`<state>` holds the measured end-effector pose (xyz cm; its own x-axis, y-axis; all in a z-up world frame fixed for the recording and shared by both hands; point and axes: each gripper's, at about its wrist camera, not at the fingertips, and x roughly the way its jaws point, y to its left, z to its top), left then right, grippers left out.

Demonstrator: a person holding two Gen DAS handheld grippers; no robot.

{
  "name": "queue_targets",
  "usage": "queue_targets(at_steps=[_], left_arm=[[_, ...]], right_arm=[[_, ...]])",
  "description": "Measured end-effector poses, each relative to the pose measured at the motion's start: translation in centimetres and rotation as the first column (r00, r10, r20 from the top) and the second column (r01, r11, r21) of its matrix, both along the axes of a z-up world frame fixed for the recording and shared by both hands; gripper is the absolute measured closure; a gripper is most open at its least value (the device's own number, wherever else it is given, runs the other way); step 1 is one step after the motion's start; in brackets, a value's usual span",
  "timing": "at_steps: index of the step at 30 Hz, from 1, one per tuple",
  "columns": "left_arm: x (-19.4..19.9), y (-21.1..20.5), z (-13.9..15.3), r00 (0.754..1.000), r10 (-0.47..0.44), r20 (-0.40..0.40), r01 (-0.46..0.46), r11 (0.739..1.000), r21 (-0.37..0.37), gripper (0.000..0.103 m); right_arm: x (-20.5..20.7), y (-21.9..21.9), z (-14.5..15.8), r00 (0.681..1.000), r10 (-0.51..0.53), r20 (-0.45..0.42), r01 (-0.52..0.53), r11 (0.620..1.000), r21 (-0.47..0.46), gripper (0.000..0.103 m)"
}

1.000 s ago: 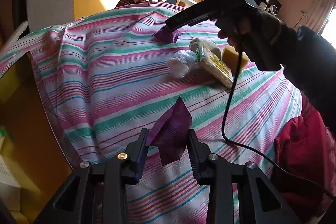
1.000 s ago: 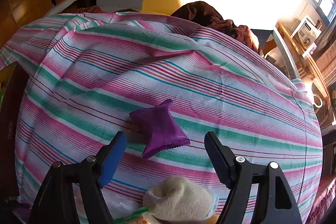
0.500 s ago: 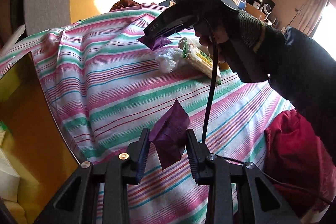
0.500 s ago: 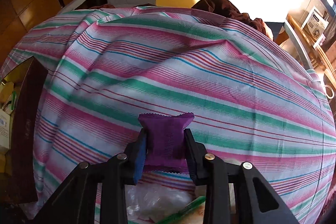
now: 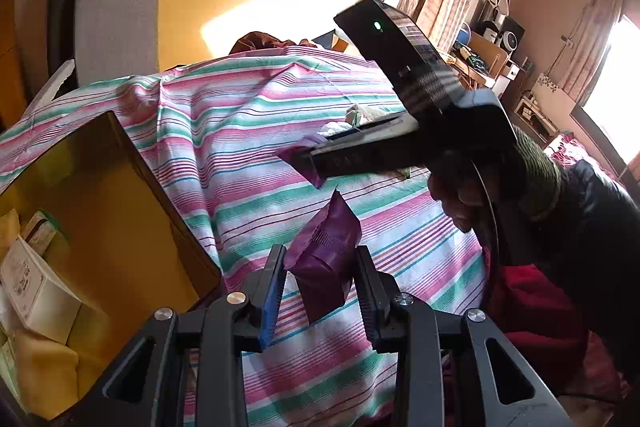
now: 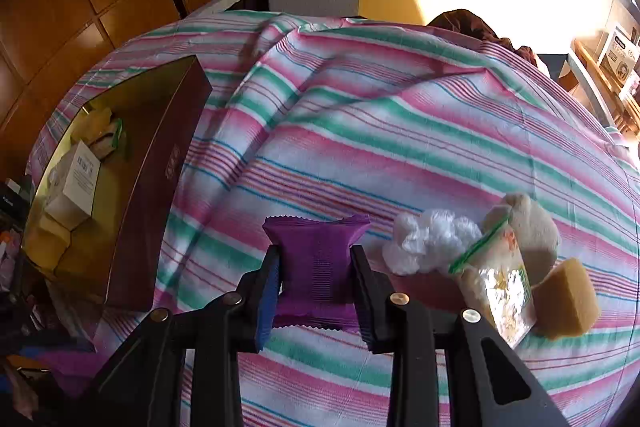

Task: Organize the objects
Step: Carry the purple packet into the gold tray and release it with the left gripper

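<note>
1. Our left gripper (image 5: 320, 291) is clamped on a crinkled purple foil snack packet (image 5: 326, 259), low in the frame, lifted off the striped cloth (image 5: 248, 155).
2. Our right gripper (image 6: 316, 283) pinches a second purple packet (image 6: 316, 259) alike; we judge both are headed for the box.
3. The maroon cardboard box with gold lining (image 6: 160, 163), at left, holds a white carton (image 6: 78, 179) and yellowish packs.

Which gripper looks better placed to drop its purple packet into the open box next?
Probably left: the left gripper holds its purple packet right beside the open box. The right gripper is farther across the cloth.
</note>
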<state>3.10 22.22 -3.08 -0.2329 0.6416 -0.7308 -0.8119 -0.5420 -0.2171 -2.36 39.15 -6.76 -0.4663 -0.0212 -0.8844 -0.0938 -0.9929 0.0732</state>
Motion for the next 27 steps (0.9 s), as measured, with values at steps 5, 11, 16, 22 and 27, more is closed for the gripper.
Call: queue_targets(at_steps=[5,11,16,22,27], left_arm=[[-0.5,-1.8,0.0,0.999,0.05,0.004,-0.05,0.999,0.004,0.069],[-2.1,-5.0,0.3,0.988,0.153,0.004,-0.154,0.988,0.016,0.069],[-3.7,-8.1,0.6,0.967,0.253,0.014,-0.253,0.967,0.029,0.069],[-6.4,-11.5,1.2,0.933,0.358,0.038,-0.36,0.931,0.053,0.069],[-9.9,-13.8,1.5,0.898,0.433,0.078,-0.437,0.898,0.055,0.069]], right_arm=[[2.4,0.0,-2.4,0.997,-0.044,0.062,0.041,0.998,0.043,0.07],[3.2,0.7,-3.3,0.996,-0.073,0.046,0.073,0.997,0.008,0.071],[3.2,0.3,-3.5,0.996,-0.067,0.05,0.066,0.998,0.017,0.071],[3.1,0.3,-3.6,0.996,-0.068,0.055,0.067,0.998,0.02,0.07],[3.2,0.3,-3.5,0.996,-0.065,0.058,0.063,0.998,0.031,0.07]])
